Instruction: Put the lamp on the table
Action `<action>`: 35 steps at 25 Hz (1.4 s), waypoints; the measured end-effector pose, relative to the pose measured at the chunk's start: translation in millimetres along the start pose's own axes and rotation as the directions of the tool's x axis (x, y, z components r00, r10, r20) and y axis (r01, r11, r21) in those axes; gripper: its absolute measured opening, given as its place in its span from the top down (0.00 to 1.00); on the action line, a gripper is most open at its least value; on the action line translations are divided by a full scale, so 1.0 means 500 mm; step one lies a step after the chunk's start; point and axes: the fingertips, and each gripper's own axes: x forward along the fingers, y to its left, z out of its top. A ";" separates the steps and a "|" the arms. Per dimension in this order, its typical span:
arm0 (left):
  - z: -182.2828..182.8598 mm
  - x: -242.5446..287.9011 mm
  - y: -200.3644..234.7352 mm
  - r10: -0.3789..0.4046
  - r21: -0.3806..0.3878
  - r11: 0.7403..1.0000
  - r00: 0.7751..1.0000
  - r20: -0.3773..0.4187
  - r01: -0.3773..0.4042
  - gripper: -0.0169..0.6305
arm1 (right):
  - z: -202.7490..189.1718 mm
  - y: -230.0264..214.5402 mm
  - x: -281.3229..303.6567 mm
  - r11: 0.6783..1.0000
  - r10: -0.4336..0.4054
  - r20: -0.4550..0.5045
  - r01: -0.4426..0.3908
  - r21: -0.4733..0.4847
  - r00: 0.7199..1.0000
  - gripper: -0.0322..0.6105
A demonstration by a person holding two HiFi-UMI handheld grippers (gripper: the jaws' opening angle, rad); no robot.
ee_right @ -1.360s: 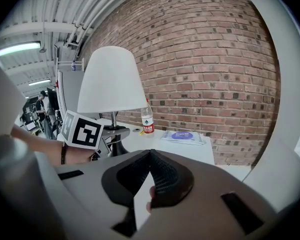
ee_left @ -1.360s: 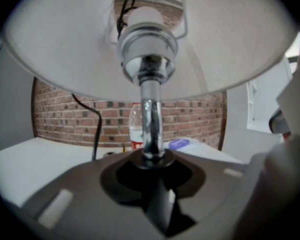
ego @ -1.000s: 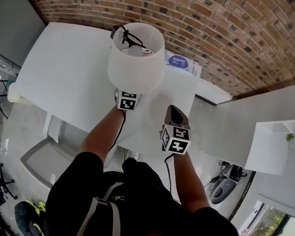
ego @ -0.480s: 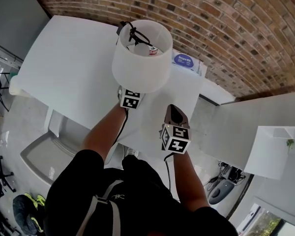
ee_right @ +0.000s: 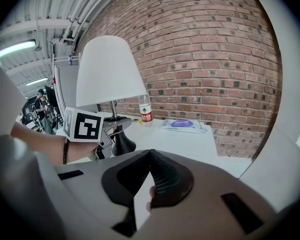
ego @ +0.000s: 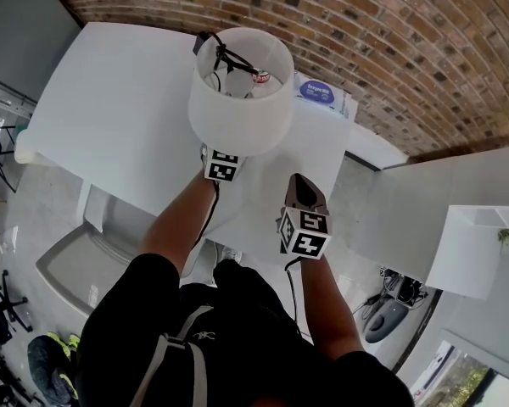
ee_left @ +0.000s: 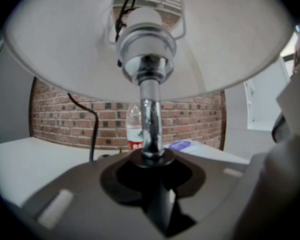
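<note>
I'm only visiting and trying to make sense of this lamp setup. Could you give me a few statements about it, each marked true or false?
1. The left gripper is closed on the lamp at its shiny metal stem. True.
2. The lamp's shade is black. False: it is white.
3. A bottle with a red label stands on the white table by the brick wall. True.
4. The right gripper is gripping the bottle. False: its jaws are together with nothing between them, and the bottle stands apart from it, further back on the table.
</note>
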 end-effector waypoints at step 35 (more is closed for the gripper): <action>0.036 -0.396 -0.030 -0.004 -0.075 0.997 0.986 -0.165 -0.009 0.98 | 0.107 0.187 -0.133 0.992 0.015 0.184 -0.037 0.117 0.983 0.96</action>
